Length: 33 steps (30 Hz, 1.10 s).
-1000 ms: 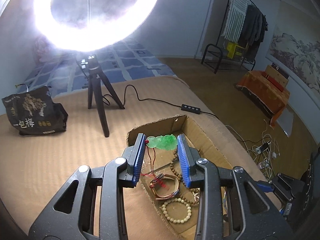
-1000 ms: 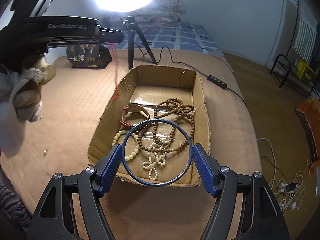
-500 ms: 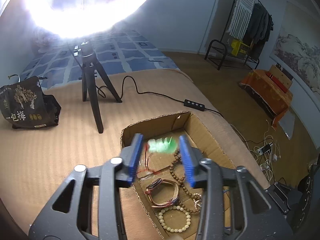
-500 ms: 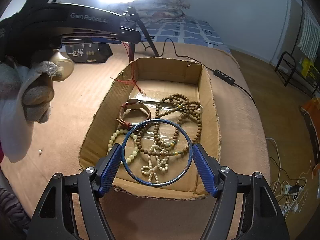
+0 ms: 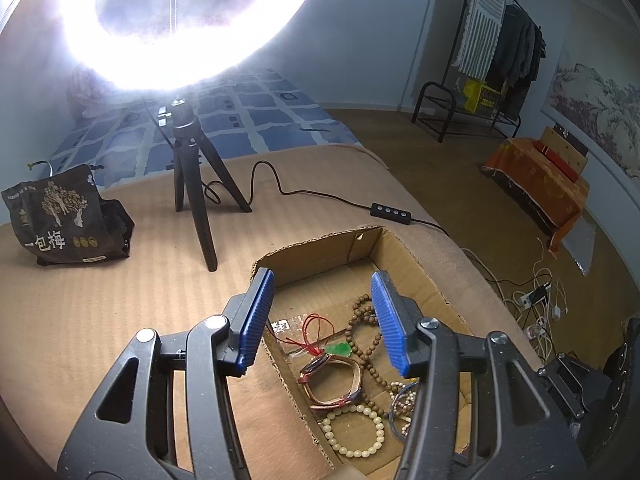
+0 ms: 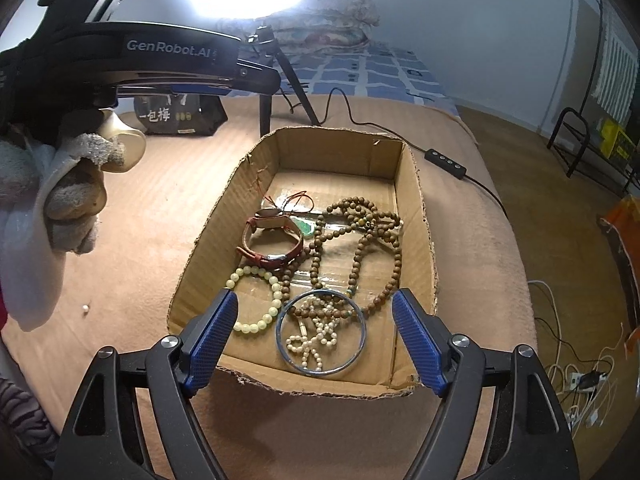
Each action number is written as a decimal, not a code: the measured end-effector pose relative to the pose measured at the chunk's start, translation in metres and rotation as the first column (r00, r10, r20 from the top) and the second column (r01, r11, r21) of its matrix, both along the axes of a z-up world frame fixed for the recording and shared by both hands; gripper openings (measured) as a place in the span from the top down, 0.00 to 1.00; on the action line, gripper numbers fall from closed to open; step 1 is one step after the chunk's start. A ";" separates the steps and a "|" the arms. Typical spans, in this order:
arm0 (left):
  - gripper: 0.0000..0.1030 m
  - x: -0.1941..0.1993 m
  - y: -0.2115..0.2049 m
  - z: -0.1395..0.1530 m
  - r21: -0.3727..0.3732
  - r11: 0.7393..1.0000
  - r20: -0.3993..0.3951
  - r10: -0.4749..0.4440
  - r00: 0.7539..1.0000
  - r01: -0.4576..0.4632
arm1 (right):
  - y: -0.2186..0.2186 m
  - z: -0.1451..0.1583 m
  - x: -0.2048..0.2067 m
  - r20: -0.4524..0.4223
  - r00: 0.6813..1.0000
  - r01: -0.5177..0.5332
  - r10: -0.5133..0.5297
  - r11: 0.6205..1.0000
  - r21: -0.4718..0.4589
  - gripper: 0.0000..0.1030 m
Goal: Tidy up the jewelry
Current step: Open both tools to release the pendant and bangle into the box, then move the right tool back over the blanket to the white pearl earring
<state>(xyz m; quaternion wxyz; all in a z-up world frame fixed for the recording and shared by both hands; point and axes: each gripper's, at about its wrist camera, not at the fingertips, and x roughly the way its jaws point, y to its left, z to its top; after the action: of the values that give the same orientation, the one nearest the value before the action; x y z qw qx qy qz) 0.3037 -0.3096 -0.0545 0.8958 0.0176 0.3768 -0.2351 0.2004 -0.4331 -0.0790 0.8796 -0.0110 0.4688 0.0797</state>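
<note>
Right wrist view: the cardboard box [image 6: 414,216] at centre frame is shown holding every visible jewelry piece. The blue bangle [image 6: 321,332] lies at the lower centre of the box, clear of the right tool [image 6: 316,344], whose jaws have just been opening and are spread with nothing pinched. The green pendant [image 5: 339,348] on its red cord lies on the box floor beside the strap watch [image 6: 274,240]; the left tool [image 5: 324,320] has just been opening and is spread above it, empty. Collection into the box is judged largely done; untangling the brown bead strand [image 6: 356,236] may remain. One small white bead [image 6: 84,309] lies outside, lower left. "GenRobot.AI" is read at upper left; the black bag [image 5: 64,220] bears "一包梅".
</note>
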 end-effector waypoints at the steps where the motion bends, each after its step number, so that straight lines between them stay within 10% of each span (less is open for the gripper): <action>1: 0.50 -0.002 0.001 0.002 -0.002 1.000 0.003 0.000 1.000 0.000 | 0.000 0.001 0.000 0.002 1.000 0.000 0.000 1.000 -0.001 0.23; 33: 0.50 -0.077 0.151 0.061 -0.013 0.995 0.116 0.102 0.988 -0.101 | 0.086 0.061 -0.031 0.095 0.994 -0.060 0.052 0.995 0.076 0.23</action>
<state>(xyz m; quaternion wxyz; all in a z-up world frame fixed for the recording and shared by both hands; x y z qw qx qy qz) 0.2267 -0.1582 0.0067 0.9270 0.0088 0.3237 -0.1892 0.1696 -0.3469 -0.0180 0.8978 0.0065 0.4232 0.1221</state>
